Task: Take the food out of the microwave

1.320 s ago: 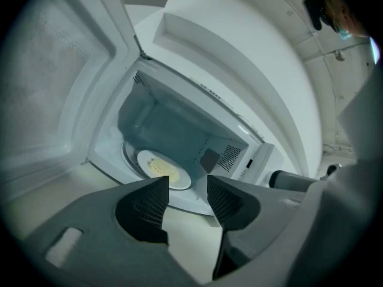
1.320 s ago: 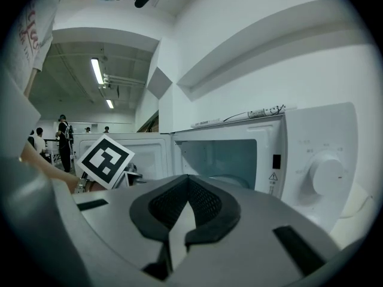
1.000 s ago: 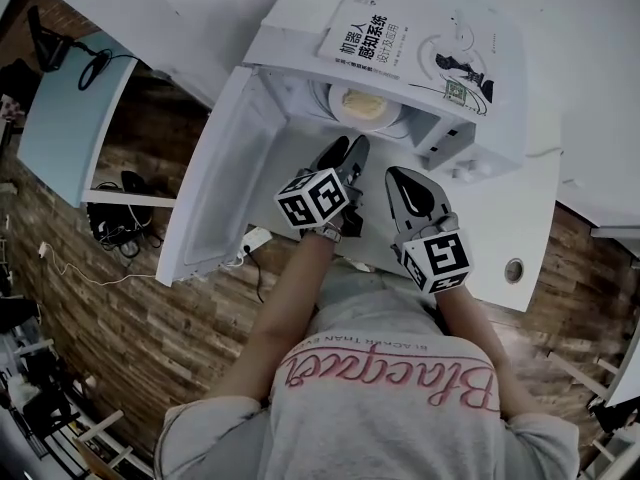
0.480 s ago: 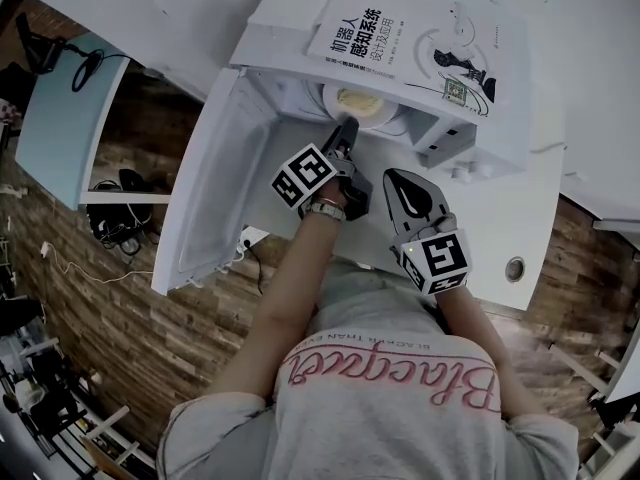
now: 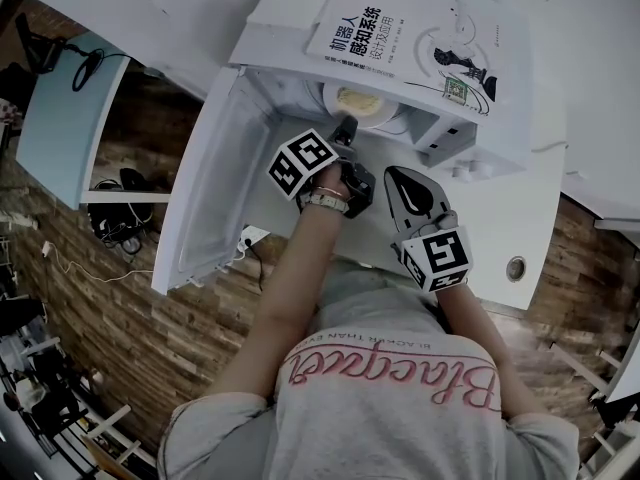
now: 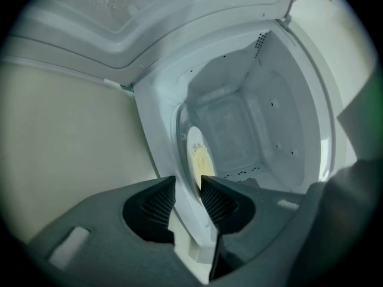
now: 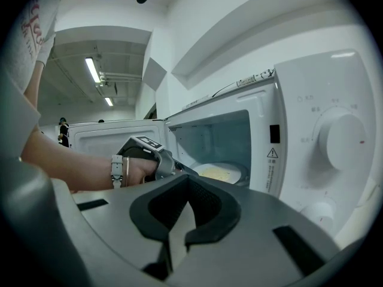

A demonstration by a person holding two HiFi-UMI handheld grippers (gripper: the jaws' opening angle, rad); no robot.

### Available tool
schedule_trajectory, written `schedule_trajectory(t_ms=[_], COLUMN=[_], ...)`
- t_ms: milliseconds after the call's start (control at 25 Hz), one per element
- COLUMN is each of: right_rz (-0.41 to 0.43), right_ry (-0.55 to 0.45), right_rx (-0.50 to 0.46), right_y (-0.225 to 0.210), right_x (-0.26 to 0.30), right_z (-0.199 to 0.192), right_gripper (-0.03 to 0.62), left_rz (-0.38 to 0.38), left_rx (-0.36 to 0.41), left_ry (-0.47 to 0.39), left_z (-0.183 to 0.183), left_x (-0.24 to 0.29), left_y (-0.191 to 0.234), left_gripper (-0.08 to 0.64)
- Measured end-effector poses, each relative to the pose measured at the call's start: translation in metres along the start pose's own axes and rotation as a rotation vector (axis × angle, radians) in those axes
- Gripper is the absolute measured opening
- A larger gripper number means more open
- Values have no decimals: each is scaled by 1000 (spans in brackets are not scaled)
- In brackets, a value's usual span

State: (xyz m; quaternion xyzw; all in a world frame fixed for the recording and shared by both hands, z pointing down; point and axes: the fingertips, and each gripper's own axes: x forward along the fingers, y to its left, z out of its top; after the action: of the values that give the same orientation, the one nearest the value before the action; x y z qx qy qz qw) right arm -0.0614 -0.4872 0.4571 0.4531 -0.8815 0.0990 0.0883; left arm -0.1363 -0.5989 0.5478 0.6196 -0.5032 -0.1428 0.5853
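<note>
Half done at most: white microwave (image 5: 447,136) open, my left hand-held gripper (image 5: 347,128), jaws having just closed in, pinches the round white plate of yellow food (image 5: 366,104) inside; lifting it out remains.

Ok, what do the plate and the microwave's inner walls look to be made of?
Plate: white, smooth and thin-rimmed, with a slight gloss. It is probably glazed ceramic, though hard plastic can't be ruled out.
Inner walls: pale and evenly coated, with a soft sheen and small punched vent holes. They are likely painted or enamelled sheet metal.
</note>
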Motion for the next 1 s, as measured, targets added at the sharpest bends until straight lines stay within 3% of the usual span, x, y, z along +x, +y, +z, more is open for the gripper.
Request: schedule_trajectory(t_ms=[280, 560, 1000], right_rz=[-4, -8, -11], right_ry=[5, 1, -9], right_rx=[-6, -16, -42], right_y=[0, 1, 4], right_x=[-2, -6, -11], right_z=[-2, 0, 2], right_gripper=[9, 9, 9], left_rz=[-49, -133, -218], left_rx=[-20, -123, -146], left_ry=[45, 24, -17], left_z=[-5, -6, -6], left_x=[-3, -7, -14], left_y=[-9, -15, -22], left_gripper=[55, 23, 12])
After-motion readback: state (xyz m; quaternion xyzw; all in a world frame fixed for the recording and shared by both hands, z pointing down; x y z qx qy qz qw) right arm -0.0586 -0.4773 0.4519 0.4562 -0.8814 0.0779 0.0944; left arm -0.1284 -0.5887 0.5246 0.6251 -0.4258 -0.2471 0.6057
